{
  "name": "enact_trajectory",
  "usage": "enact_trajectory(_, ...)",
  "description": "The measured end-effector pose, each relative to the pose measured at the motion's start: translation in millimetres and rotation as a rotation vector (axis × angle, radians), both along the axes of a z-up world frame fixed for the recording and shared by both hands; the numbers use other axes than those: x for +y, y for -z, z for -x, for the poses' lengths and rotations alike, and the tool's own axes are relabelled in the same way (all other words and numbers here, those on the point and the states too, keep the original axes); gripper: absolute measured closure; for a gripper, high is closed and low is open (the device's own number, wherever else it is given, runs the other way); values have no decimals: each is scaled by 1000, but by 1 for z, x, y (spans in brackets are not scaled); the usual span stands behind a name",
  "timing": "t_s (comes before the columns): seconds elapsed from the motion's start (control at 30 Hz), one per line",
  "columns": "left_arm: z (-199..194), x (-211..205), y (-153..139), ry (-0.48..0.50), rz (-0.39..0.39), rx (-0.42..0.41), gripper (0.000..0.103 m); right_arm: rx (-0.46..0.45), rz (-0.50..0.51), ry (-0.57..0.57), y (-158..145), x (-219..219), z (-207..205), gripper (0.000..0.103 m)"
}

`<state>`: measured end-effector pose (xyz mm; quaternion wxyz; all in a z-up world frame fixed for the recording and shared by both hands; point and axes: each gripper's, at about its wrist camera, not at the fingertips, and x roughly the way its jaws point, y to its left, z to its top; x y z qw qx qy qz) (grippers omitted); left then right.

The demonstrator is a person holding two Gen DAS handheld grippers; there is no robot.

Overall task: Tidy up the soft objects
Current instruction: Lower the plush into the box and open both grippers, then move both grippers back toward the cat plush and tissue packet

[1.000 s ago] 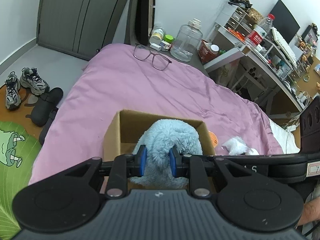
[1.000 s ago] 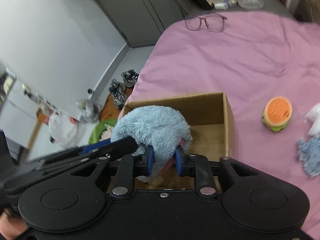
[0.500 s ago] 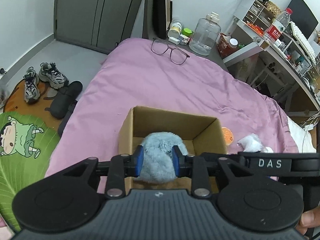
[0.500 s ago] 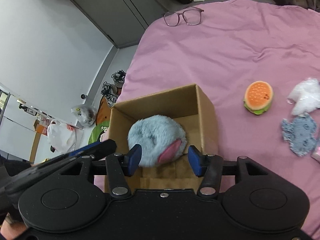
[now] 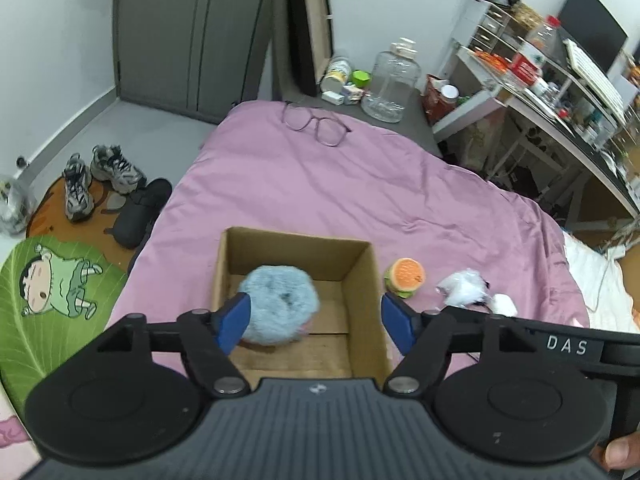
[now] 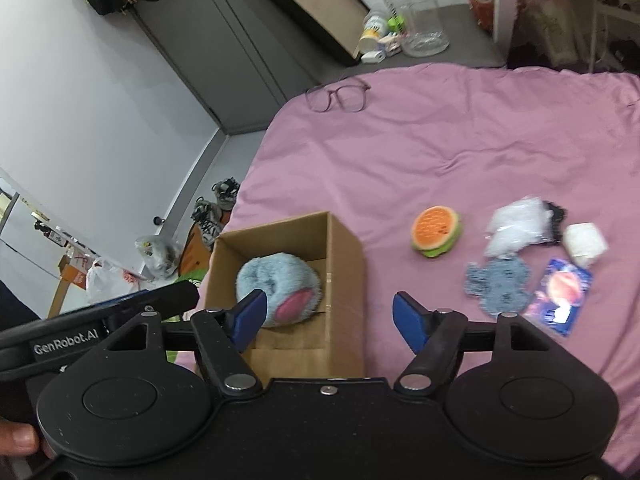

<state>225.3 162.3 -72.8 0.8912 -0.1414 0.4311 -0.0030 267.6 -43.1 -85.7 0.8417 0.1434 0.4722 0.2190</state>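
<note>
Blue plush (image 5: pixel 280 304) released into box (image 5: pixel 362 276); both jaws opening, empty. Next: burger toy (image 6: pixel 436 232), at two o'clock.

Black claw (image 5: pixel 316 322) bodies, blue pads (image 6: pixel 250 316), silver screws

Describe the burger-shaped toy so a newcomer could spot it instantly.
Find the pink bedspread, then the open brown cardboard box on it. Just beyond its right wall lies the round plush burger: orange top, green rim, unlike the white and blue pieces nearby.
</note>
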Motion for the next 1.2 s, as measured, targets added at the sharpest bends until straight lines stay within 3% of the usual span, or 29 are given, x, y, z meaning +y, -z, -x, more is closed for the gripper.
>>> enact_trajectory(0.07,3,-11,-6,11,-4,-4,31,-18,7,5,-4,-10,7,27)
enact_trajectory(0.4,26,-60,-39,59,-39,-19,29,-54,-7,25,-24,-67,33,24)
enact_trajectory(0.63,39,-90,-58,80,-58,-31,29,-84,2,33,-34,-101,46,14)
enact_trajectory(1.2,42,-159,-74,151,-91,-37,24,-100,51,74,-36,-181,65,12)
